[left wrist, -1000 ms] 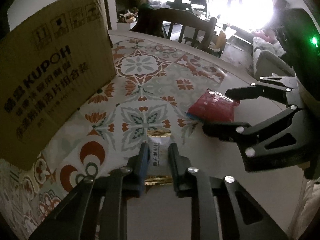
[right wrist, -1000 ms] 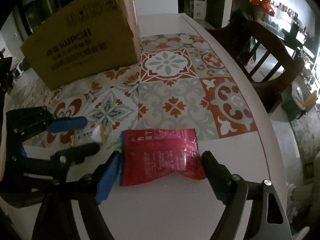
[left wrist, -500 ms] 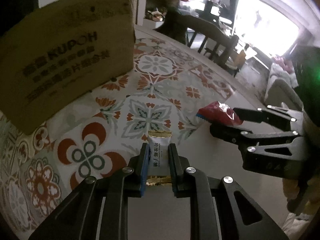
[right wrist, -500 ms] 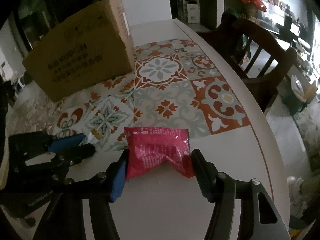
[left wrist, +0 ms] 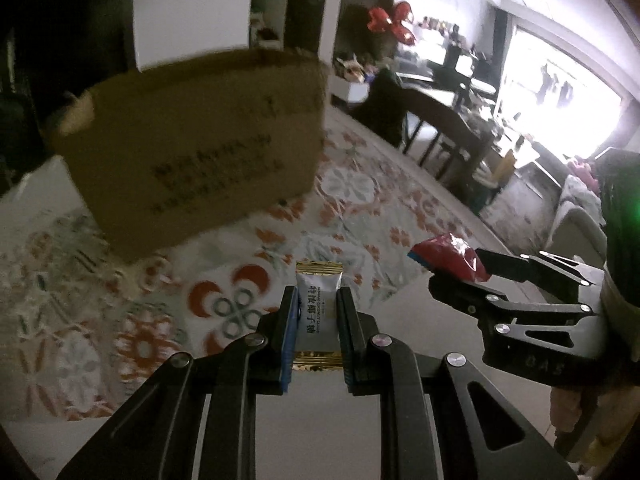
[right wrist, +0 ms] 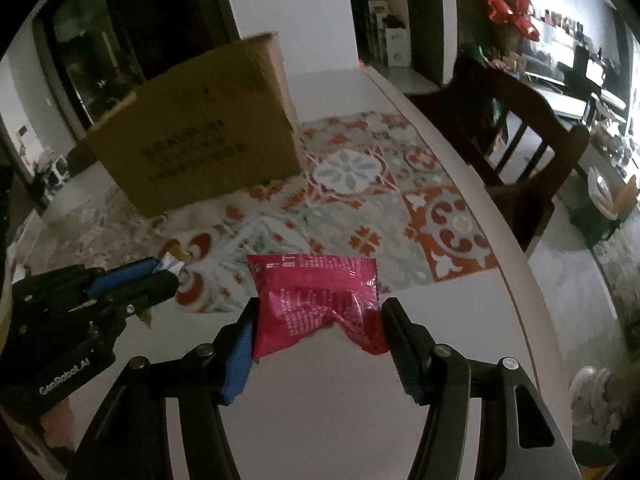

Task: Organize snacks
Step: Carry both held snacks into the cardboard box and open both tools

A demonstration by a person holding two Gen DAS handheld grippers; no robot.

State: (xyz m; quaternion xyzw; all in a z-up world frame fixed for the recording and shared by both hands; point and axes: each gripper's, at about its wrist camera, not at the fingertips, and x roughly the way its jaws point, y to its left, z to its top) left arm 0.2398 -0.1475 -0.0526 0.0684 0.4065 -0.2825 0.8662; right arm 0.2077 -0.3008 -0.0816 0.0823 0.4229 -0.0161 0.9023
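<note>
My left gripper [left wrist: 316,320] is shut on a small white candy packet with gold ends [left wrist: 318,312] and holds it above the table. My right gripper [right wrist: 320,316] is shut on a crumpled red snack bag [right wrist: 316,300], also lifted. The red bag [left wrist: 450,256] and right gripper [left wrist: 460,276] show at the right of the left wrist view. The left gripper [right wrist: 160,274] with the white packet [right wrist: 172,264] shows at the left of the right wrist view. A brown cardboard box [left wrist: 192,152] [right wrist: 200,124] stands ahead on the patterned mat.
The white table [right wrist: 460,320] carries a tile-patterned mat [right wrist: 360,200]. A dark wooden chair [right wrist: 520,128] stands past the table's right edge. The table edge curves close on the right.
Both grippers have risen from the table with their snacks. The right gripper has closed on the red bag and crumpled it. The cardboard box now sits more central and lower in both views.
</note>
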